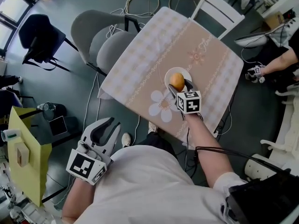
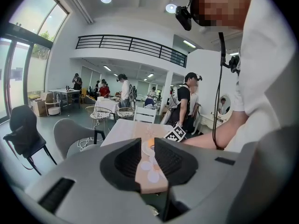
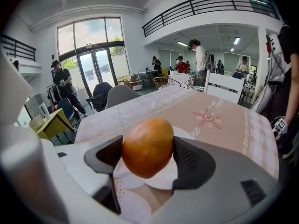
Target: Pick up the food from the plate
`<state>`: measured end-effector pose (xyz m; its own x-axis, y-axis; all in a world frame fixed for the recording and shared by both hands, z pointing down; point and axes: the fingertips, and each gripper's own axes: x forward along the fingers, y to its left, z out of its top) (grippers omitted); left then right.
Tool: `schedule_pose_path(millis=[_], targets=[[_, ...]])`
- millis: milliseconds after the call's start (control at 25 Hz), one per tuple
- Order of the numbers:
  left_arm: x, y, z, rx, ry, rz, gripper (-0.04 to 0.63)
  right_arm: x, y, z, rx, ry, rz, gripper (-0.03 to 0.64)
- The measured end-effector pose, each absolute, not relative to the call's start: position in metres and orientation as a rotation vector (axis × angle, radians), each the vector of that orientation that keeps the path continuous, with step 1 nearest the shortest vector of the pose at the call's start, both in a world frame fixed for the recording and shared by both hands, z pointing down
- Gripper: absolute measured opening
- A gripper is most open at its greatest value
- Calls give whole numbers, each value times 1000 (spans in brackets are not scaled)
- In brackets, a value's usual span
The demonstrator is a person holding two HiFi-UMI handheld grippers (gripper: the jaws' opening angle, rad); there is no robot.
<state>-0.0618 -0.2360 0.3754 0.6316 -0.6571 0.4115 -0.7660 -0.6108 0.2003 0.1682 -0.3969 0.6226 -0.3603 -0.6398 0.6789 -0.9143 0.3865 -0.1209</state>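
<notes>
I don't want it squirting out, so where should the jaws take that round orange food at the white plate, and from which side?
Across its widest middle, one jaw on each flank, coming in low from the person's side. The orange food is smooth and egg-round with no handle, so an off-centre grip would likely slip. The right gripper holds it this way over the plate.

food (image 1: pixel 176 81) over plate (image 1: pixel 186 73), perhaps touching, on table (image 1: pixel 149 55), chair (image 1: pixel 100 36) at left
</notes>
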Motion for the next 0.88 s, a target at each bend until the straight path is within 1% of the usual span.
schedule_pose_path(millis=[320,480,880], targets=[[-82,-216,366,2593,-1053,376,81,147,-348,552,1365,-2179,595,348],[-103,-201,365,2616,-1024,337,81,131,-312,516,1379,-2205,555,348],[-154,-166,375,2690,-892,305,81,70,-219,432,1458,-2288,466,350]])
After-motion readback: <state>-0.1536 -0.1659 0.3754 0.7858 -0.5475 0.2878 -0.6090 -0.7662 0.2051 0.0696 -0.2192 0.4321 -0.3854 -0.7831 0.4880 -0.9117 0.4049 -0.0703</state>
